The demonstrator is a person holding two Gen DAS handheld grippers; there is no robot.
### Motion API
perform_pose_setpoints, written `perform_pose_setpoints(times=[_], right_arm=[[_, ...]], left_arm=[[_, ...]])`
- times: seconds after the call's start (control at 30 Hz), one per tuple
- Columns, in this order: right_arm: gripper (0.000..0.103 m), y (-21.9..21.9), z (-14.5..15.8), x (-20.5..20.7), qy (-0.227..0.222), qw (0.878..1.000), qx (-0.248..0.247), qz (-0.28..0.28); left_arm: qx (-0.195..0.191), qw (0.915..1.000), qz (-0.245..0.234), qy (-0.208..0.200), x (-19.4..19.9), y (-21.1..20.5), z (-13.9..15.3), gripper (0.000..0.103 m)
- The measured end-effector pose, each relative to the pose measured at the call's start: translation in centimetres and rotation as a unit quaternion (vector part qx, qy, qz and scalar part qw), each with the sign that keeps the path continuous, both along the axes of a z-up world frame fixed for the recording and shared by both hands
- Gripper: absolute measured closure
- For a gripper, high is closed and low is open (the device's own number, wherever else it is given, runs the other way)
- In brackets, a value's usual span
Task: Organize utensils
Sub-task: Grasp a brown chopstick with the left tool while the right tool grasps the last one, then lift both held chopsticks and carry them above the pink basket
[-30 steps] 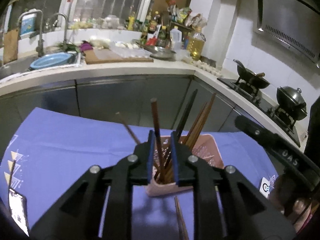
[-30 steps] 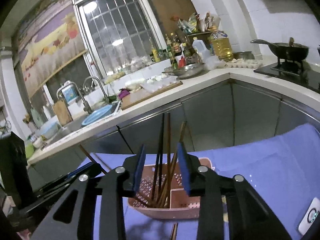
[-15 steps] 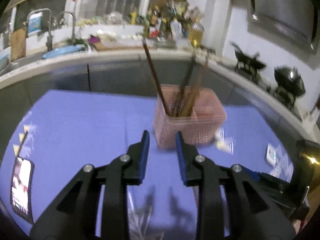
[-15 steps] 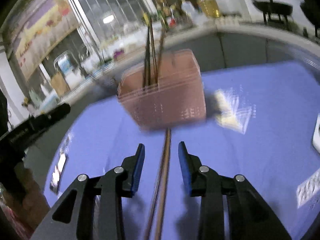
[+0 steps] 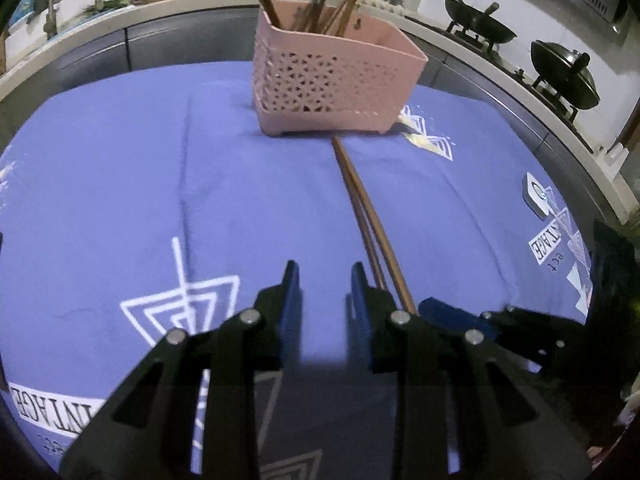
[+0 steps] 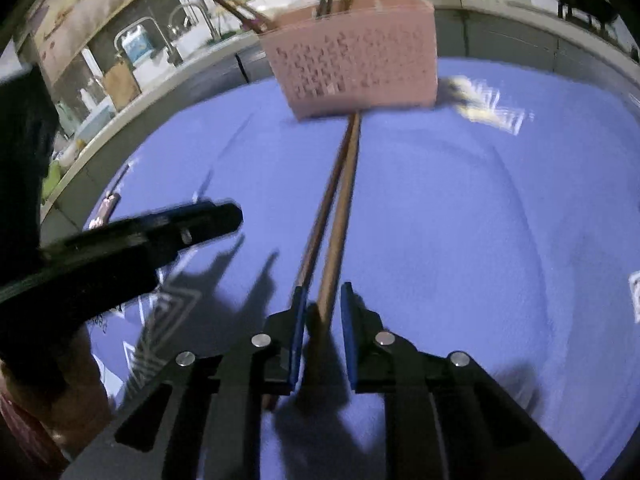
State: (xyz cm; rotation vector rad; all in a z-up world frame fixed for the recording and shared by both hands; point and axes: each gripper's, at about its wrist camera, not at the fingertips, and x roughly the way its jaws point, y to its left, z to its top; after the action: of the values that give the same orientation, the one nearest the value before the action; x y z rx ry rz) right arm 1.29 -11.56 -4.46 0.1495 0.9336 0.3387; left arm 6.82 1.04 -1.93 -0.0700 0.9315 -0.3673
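Both fisheye views are dim and bluish, bowed at the edges with black corners. The right wrist view is motion-blurred, smearing the pink perforated plastic basket (image 6: 356,60). Dark shadows fall on the purple printed cloth (image 6: 460,220) near the lens.

One pink basket (image 5: 336,76); two loose chopsticks (image 5: 362,208); two claws (image 5: 325,280).

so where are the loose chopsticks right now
The loose chopsticks lie on the purple cloth, running from the pink basket back between the closing right gripper.
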Motion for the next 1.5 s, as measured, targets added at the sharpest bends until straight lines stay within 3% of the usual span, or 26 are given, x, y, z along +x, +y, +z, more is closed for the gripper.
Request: perform_pose_setpoints(times=[0.2, 0.53, 0.7, 0.73, 0.8, 0.9, 1.33, 1.5], right_arm=[[0.096, -2.2, -0.1, -1.1, 0.0, 0.999, 0.009, -0.045], [0.096, -4.2, -0.1, -3.0, 0.024, 0.997, 0.05, -0.054], [0.096, -4.1, 0.2, -3.1, 0.021, 0.997, 0.052, -0.05], [0.096, -4.1, 0.3, -3.1, 0.02, 0.997, 0.051, -0.05], [0.096, -4.3, 0.2, -3.3, 0.018, 0.997, 0.052, -0.05], [0.096, -4.6, 0.2, -3.4, 0.018, 0.997, 0.054, -0.053], [0.095, -4.9, 0.3, -3.0, 0.02, 0.997, 0.055, -0.056], [0.094, -4.7, 0.4, -3.0, 0.02, 0.997, 0.052, -0.054]], left_arm=[[0.003, 0.9999, -0.006, 0.016, 0.9, -1.4, -0.3, 0.078], [0.03, 0.9986, -0.02, 0.04, 2.4, -4.7, -1.9, 0.072], [0.051, 0.9984, -0.019, 0.017, 2.4, -5.3, -2.1, 0.072], [0.057, 0.9981, -0.02, 0.011, 2.4, -5.4, -2.1, 0.073], [0.066, 0.9976, -0.02, 0.005, 2.3, -5.3, -2.2, 0.092], [0.049, 0.9984, -0.026, 0.016, 2.3, -4.3, -2.3, 0.097], [0.05, 0.9981, -0.032, 0.02, -4.2, 0.2, -2.6, 0.097], [0.05, 0.9978, -0.031, 0.029, -3.4, -0.3, -2.4, 0.096]])
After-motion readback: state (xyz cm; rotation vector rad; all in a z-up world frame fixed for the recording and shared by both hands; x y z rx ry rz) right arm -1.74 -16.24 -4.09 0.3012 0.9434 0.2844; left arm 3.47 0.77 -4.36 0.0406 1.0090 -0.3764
